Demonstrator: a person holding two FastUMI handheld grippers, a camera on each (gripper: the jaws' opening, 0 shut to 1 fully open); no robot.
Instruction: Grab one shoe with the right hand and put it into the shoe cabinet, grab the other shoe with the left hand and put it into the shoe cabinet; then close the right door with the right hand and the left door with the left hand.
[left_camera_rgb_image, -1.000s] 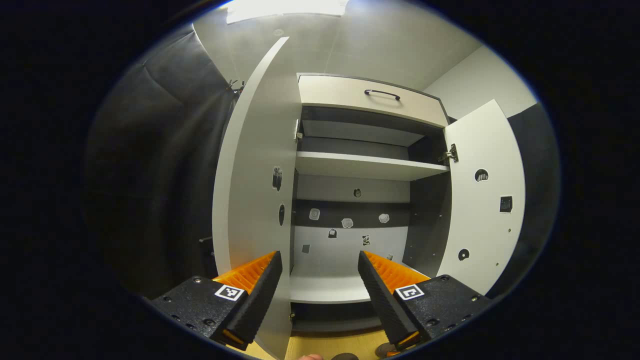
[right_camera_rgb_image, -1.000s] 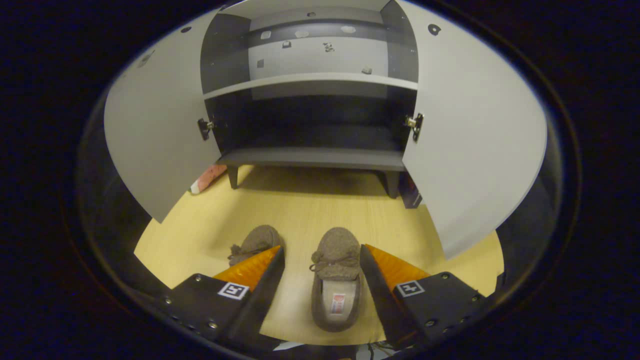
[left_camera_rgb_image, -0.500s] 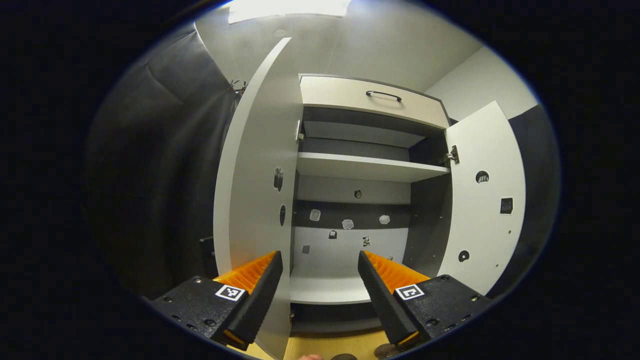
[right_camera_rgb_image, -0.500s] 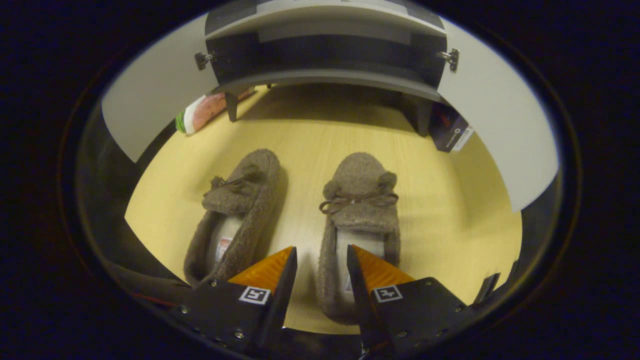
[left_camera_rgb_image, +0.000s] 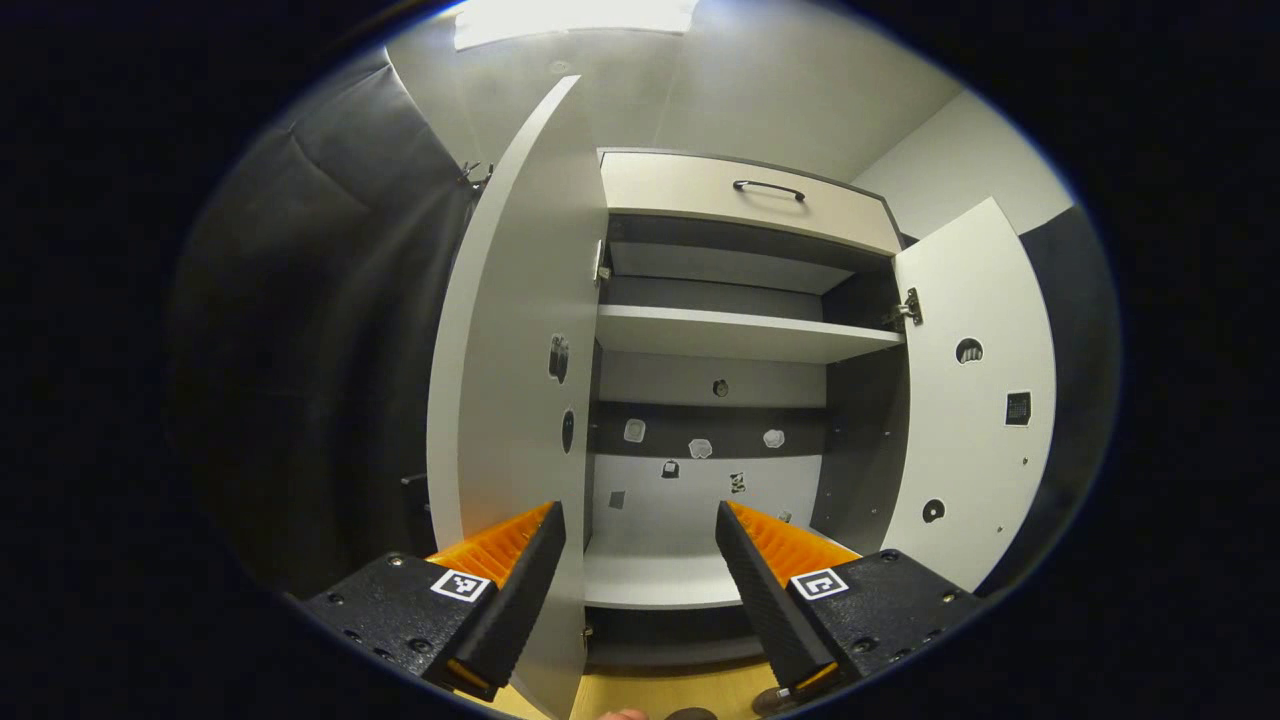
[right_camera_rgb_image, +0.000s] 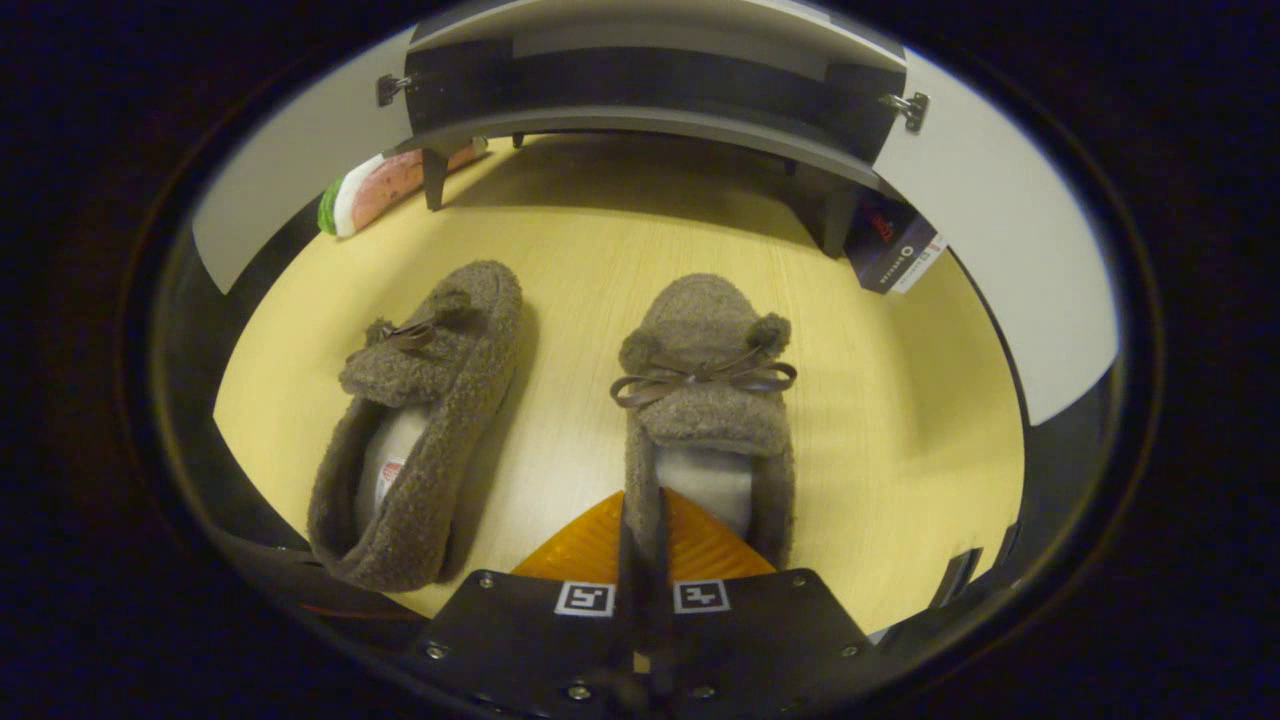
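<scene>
In the left gripper view, the left tongs (left_camera_rgb_image: 640, 560) stood wide apart at the bottom of the frame, holding nothing, aimed at the open shoe cabinet (left_camera_rgb_image: 740, 330) in the middle. Its left door (left_camera_rgb_image: 520, 350) swung out toward the camera just left of centre, and its right door (left_camera_rgb_image: 975, 400) stood open at the right; a drawer (left_camera_rgb_image: 745, 195) with a dark handle sat above the bare shelves. In the right gripper view, the right tongs (right_camera_rgb_image: 640, 525) at the bottom centre were pinched nearly together on the side wall of the right slipper (right_camera_rgb_image: 705, 400) by its heel opening. The left slipper (right_camera_rgb_image: 425, 400) lay apart on the wooden floor (right_camera_rgb_image: 880, 420), left of centre, both toes pointing at the cabinet's base at the top.
</scene>
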